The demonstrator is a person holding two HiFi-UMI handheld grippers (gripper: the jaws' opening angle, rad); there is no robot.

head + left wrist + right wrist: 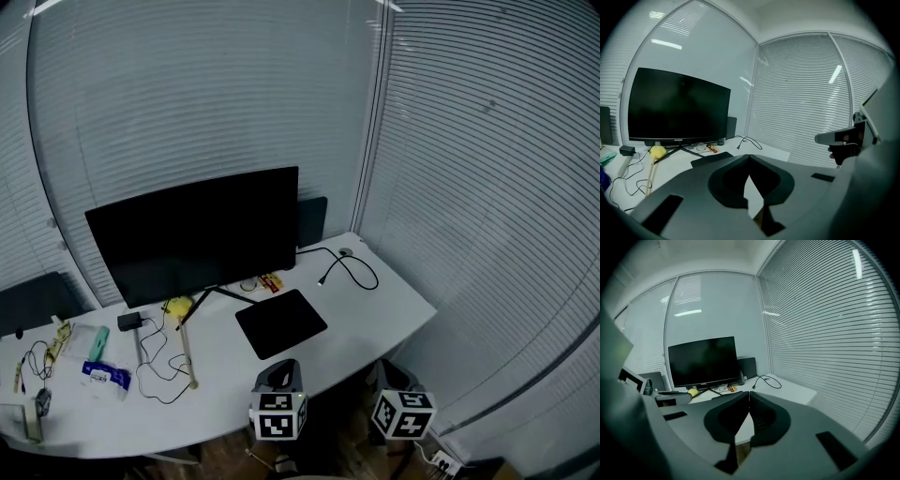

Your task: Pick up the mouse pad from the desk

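The black mouse pad point(281, 323) lies flat on the white desk point(394, 305). It is in front of the right part of the dark monitor point(197, 234), just beside a leg of the monitor's stand, and near the front edge of the desk. Nothing lies on top of it.

The person holds both grippers low at the near side of the desk. The left gripper point(278, 367) is at the desk's front edge, near the closest corner of the pad but apart from it. In its own view the two jaws are pressed together, tip against tip, and the pad point(712, 159) shows just above them. The right gripper point(389, 367) is beside the left one, off the desk's edge and further from the pad. Its jaws are also pressed together.

A black cable point(349, 267) curls on the desk behind and to the right of the pad. A yellow thing point(178, 306) and a wooden stick point(187, 352) lie to the left of it. Window blinds point(487, 187) cover the walls behind the desk.
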